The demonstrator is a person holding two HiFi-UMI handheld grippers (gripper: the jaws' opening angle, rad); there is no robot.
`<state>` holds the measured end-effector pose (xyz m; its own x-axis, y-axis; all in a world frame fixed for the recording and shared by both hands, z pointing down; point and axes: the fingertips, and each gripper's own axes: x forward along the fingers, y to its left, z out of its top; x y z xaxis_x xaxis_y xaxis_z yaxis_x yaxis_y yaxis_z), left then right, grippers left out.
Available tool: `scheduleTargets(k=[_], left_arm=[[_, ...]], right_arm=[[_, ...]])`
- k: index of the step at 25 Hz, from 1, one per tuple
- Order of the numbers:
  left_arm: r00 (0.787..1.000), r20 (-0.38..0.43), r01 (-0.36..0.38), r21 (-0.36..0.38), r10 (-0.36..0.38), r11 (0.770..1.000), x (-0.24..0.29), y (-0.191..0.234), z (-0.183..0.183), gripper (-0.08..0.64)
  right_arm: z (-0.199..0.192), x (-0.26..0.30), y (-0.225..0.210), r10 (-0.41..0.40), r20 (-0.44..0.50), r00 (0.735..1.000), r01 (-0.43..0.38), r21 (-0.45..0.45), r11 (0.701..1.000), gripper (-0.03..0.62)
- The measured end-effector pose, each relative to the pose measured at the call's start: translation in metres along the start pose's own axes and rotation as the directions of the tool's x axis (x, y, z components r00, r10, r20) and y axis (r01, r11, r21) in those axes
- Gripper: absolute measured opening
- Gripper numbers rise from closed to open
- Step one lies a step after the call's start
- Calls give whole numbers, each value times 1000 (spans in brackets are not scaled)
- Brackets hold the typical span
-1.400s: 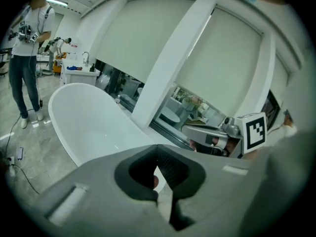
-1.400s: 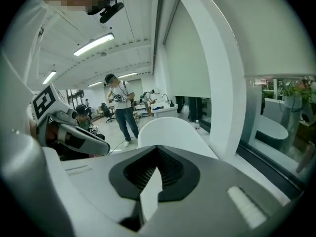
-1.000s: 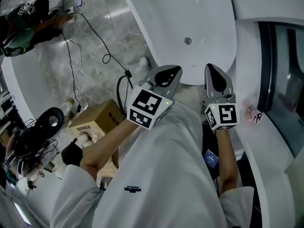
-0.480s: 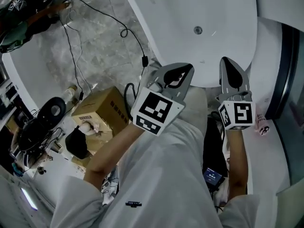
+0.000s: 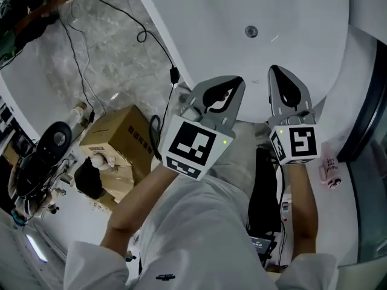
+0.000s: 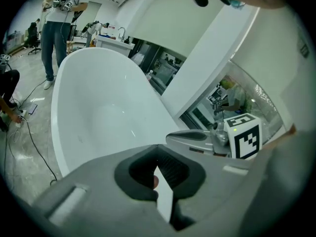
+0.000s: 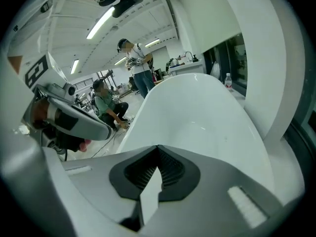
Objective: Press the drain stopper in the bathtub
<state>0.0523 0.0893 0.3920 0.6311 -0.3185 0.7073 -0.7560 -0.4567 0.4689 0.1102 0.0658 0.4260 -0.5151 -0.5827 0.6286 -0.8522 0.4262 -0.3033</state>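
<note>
The white bathtub (image 5: 242,17) fills the top of the head view, and its small round metal drain stopper (image 5: 251,31) sits on the tub floor. My left gripper (image 5: 237,82) is held over the tub's near rim, shut and empty. My right gripper (image 5: 277,71) is beside it, also shut and empty, its tip just below and right of the stopper. In the left gripper view the jaws (image 6: 157,146) meet over the tub (image 6: 98,107). The right gripper view shows the same closed jaws (image 7: 158,148) pointing along the tub (image 7: 197,117).
A cardboard box (image 5: 118,141) stands on the floor at the left, with black cables (image 5: 91,71) across the marble floor. A white ledge and dark glass (image 5: 369,132) run along the right. People stand and crouch beyond the tub (image 6: 59,23).
The head view has shifted, bringing the tub and stopper closer above the grippers. Both grippers stay shut and side by side, now nearer the tub's rim.
</note>
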Motion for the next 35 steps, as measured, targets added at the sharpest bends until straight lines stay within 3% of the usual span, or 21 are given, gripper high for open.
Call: scheduleTargets(k=[15,24,35], left_arm=[[997,-22,-79,-112,77,991,113,66,-73,0],[994,-36,-104,-80,101,991,164,104,-105,0],[996,-79,-57,-69,52,996,229,127,-144,0]], right_arm=[[-113,98,-62,-66,-81,995,70,48,996,-7],[-163,144,-87,-109,-130,985,118,68,991,-8],[-230,199,-117,-124,-207,970,145,88,986,-8]])
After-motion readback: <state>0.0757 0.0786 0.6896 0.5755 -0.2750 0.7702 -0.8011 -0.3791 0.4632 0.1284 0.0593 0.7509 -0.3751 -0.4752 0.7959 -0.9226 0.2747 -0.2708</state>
